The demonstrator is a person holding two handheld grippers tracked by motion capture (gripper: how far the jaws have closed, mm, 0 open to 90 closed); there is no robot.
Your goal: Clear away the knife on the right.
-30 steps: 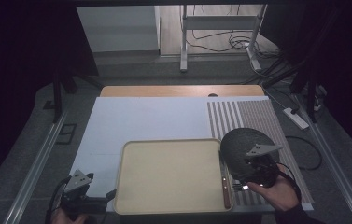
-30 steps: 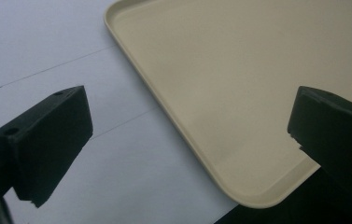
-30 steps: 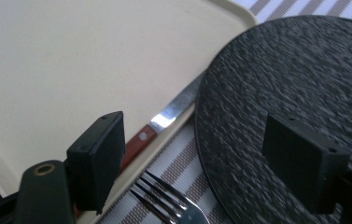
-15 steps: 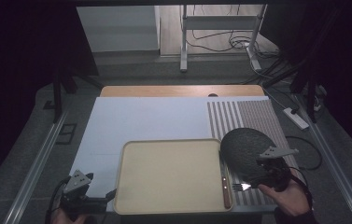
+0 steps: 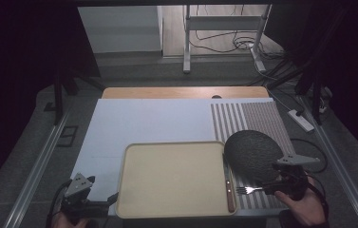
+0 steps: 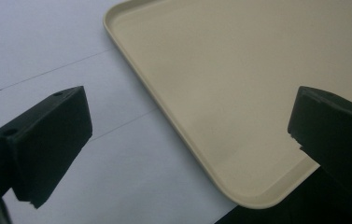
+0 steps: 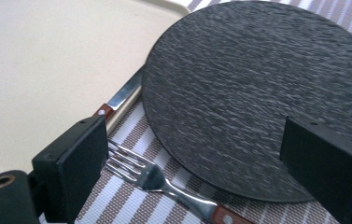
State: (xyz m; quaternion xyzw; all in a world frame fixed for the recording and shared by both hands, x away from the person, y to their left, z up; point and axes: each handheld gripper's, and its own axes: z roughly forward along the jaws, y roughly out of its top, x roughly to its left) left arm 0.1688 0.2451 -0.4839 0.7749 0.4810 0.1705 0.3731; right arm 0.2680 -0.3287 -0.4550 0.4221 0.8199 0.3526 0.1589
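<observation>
A beige tray [image 5: 176,178] lies at the table's near edge. Right of it a dark round slate plate [image 5: 252,154] rests on a striped placemat [image 5: 257,121]. A wooden-handled knife [image 5: 229,188] lies along the tray's right rim, and a fork [image 5: 247,190] lies on the mat with its tines toward the knife. My right gripper [image 5: 268,187] is open at the fork's handle end; the fork [image 7: 150,176] lies loose between its jaws, below the plate [image 7: 257,93]. My left gripper [image 5: 112,198] is open at the tray's near-left corner [image 6: 257,196].
A white sheet [image 5: 153,121] covers the table's left and middle. The wooden table edge [image 5: 181,92] runs along the back. Behind it are a stand [image 5: 186,42] and floor cables [image 5: 224,45]. A power strip [image 5: 302,119] lies off the right side.
My right gripper has drawn back to the right, off the plate toward the near right corner. The fork has stayed on the mat. The left gripper has not moved.
</observation>
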